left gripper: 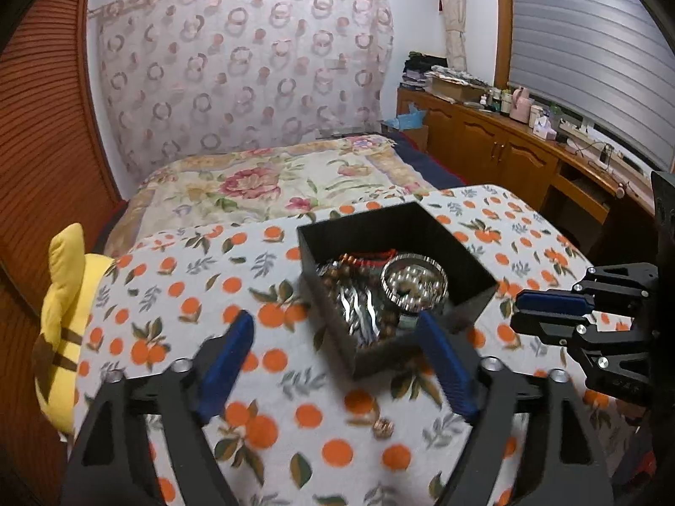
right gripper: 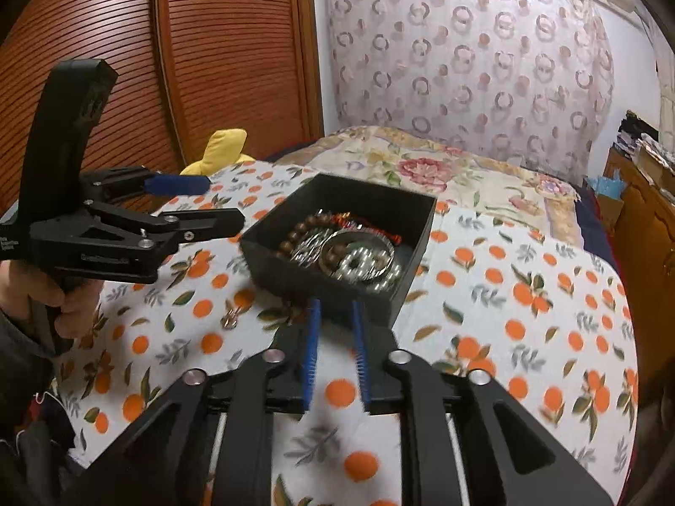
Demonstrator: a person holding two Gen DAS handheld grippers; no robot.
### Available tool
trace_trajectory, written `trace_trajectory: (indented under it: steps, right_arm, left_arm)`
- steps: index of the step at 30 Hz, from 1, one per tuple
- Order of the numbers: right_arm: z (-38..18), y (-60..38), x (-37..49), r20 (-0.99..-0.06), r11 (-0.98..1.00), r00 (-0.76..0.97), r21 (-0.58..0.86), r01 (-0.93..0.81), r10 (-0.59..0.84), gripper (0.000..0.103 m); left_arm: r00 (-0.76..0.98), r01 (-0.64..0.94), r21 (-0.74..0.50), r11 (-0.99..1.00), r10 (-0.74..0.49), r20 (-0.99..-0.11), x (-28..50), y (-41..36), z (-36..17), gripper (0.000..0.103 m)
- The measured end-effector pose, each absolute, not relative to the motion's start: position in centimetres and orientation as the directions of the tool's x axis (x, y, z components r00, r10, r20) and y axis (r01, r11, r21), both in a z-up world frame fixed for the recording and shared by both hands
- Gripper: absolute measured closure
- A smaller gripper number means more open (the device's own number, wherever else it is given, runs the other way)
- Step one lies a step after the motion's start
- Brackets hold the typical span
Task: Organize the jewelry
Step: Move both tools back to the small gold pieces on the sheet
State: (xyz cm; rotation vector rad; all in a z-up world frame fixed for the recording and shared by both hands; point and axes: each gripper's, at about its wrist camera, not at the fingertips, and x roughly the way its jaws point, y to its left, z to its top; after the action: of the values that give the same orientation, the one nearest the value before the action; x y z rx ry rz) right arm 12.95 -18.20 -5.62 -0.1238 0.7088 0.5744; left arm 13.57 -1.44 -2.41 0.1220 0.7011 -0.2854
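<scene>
Small ring (left gripper: 383, 427) on cloth between left jaws, wide apart; right jaws narrowly parted.

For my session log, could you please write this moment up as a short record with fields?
surface: orange-print cloth over a table
container: black box, open, no lid in view
box contents: wooden bead bracelet, silver bead bracelet, metal ring band, red strand
loose item: small ring on the cloth, outside the box
left gripper: open, empty, near the box
right gripper: narrowly open, empty, at the box's near wall
background: bed, yellow plush
</scene>
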Motion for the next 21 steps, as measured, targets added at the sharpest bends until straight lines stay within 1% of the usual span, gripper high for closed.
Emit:
trace_trajectory:
  steps: [2, 10, 21]
  right_arm:
    - [-6.1, -17.9, 12.2, -0.657, 0.839, 0.603, 0.085, -0.538, 0.453, 0.083]
    - [-7.9, -16.7, 10.0, -0.697, 0.821, 0.549, 0.098, -0.563, 0.460, 0.083]
    - [-10.1, -15.5, 9.0, -0.754, 0.800, 0.478, 0.101, -0.592, 0.450, 0.083]
  left_arm:
    - [0.726, 0.296, 0.019, 0.955, -0.212, -0.655, 13.1, -1.1, -2.8, 0.015]
    - [0.709, 0.289, 0.027, 0.957, -0.195, -0.678, 10.8, -0.4, -4.6, 0.008]
    - [0.657, 0.306, 0.012, 0.952, -0.202, -0.727, 9.2, -0.5, -7.0, 0.008]
